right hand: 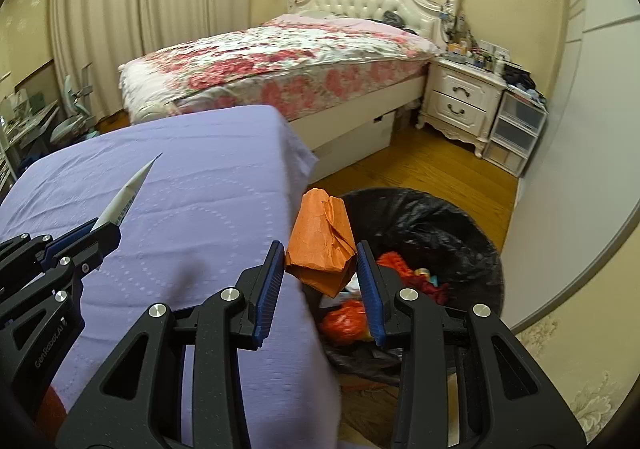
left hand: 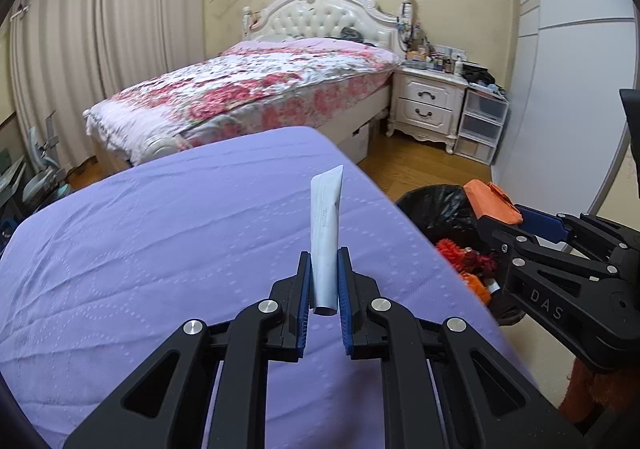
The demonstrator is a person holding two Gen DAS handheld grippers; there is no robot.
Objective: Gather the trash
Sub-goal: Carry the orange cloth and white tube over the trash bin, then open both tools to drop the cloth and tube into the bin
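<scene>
My left gripper (left hand: 324,263) is shut on a pale squeezed tube (left hand: 326,225) and holds it upright above the purple-covered table (left hand: 160,249). It also shows in the right wrist view (right hand: 100,233) with the tube (right hand: 124,195). My right gripper (right hand: 320,261) is shut on a crumpled orange paper bag (right hand: 322,239), held over the rim of a black-lined trash bin (right hand: 440,225). In the left wrist view the right gripper (left hand: 504,225) holds the orange bag (left hand: 490,201) above the bin (left hand: 436,209).
The bin holds red and orange trash (right hand: 344,319). A bed with a floral cover (left hand: 248,89) stands behind the table. A white nightstand (left hand: 430,101) and plastic drawers (left hand: 482,125) stand at the right, by a white wardrobe (left hand: 568,89). Wood floor (right hand: 420,169) lies between.
</scene>
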